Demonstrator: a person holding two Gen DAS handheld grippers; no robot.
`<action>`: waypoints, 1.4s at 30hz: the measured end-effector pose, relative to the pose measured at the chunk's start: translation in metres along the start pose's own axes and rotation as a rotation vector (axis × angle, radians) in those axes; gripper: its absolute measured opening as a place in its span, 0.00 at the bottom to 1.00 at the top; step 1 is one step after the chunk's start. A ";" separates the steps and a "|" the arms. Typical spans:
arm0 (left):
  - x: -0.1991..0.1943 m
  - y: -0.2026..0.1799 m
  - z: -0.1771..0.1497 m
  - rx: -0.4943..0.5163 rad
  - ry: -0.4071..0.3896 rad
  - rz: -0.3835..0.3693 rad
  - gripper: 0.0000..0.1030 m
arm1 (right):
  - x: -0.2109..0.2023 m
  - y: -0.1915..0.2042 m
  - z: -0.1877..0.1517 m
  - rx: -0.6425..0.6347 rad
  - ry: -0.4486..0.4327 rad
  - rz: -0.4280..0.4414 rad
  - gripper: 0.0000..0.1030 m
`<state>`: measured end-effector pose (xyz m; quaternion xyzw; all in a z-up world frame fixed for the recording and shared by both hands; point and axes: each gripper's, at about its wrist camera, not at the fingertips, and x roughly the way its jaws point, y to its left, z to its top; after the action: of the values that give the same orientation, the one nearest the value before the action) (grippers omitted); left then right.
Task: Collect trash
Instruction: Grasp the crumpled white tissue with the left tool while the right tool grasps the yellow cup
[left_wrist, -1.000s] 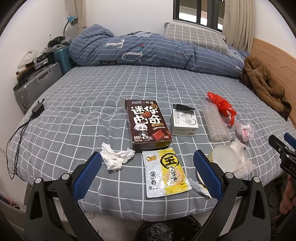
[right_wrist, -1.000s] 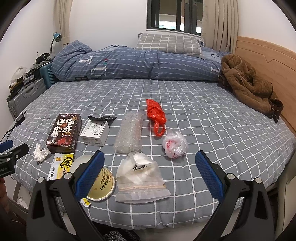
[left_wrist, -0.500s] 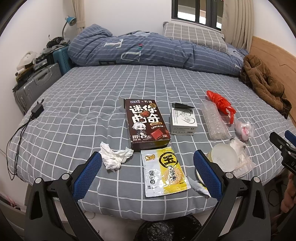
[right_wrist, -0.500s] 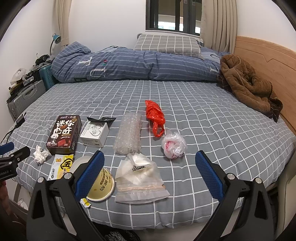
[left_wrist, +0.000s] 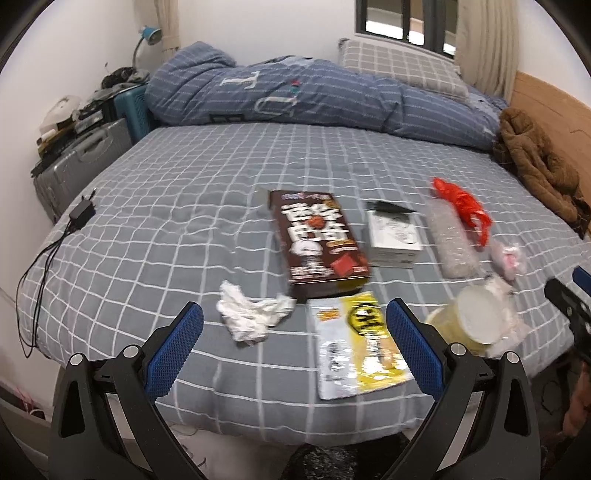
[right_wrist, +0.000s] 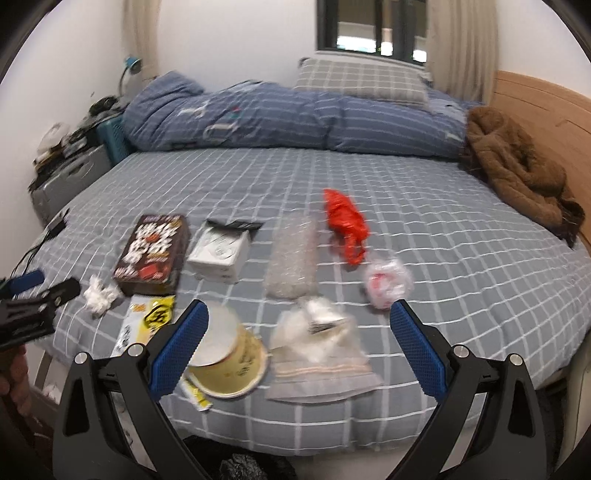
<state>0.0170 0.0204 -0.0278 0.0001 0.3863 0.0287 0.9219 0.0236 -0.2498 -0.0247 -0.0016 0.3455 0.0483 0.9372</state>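
Trash lies along the near edge of the grey checked bed (left_wrist: 184, 206). In the left wrist view: a crumpled white tissue (left_wrist: 251, 314), a brown snack box (left_wrist: 317, 243), a yellow wrapper (left_wrist: 358, 343), a white box (left_wrist: 393, 232), bubble wrap (left_wrist: 450, 236), a red bag (left_wrist: 461, 203) and a yellow paper cup (left_wrist: 469, 325). My left gripper (left_wrist: 293, 332) is open and empty, above the tissue and wrapper. My right gripper (right_wrist: 299, 332) is open and empty, above the cup (right_wrist: 229, 358) and a clear plastic bag (right_wrist: 321, 350). A small pink-white bag (right_wrist: 386, 282) lies right of it.
A black trash bag (right_wrist: 236, 465) sits below the bed edge. A blue duvet (left_wrist: 295, 92) and a pillow lie at the back, a brown coat (right_wrist: 517, 166) at the right. Suitcases (left_wrist: 81, 162) stand left of the bed. A charger and cable (left_wrist: 79, 214) lie at the left edge.
Both grippers have moved forward, closer over the trash at the bed edge, and the views are blurred by motion. Both stay open and empty.
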 end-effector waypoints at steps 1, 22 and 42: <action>0.004 0.004 0.000 -0.002 0.004 0.006 0.94 | 0.003 0.006 -0.001 -0.010 0.006 0.006 0.92; 0.083 0.050 -0.016 -0.008 0.130 0.054 0.92 | 0.054 0.059 -0.025 -0.094 0.123 0.047 0.92; 0.102 0.030 -0.019 0.070 0.163 0.021 0.37 | 0.062 0.071 -0.031 -0.121 0.160 0.062 0.73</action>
<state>0.0736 0.0558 -0.1128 0.0339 0.4609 0.0246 0.8865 0.0435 -0.1744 -0.0862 -0.0515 0.4156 0.0977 0.9028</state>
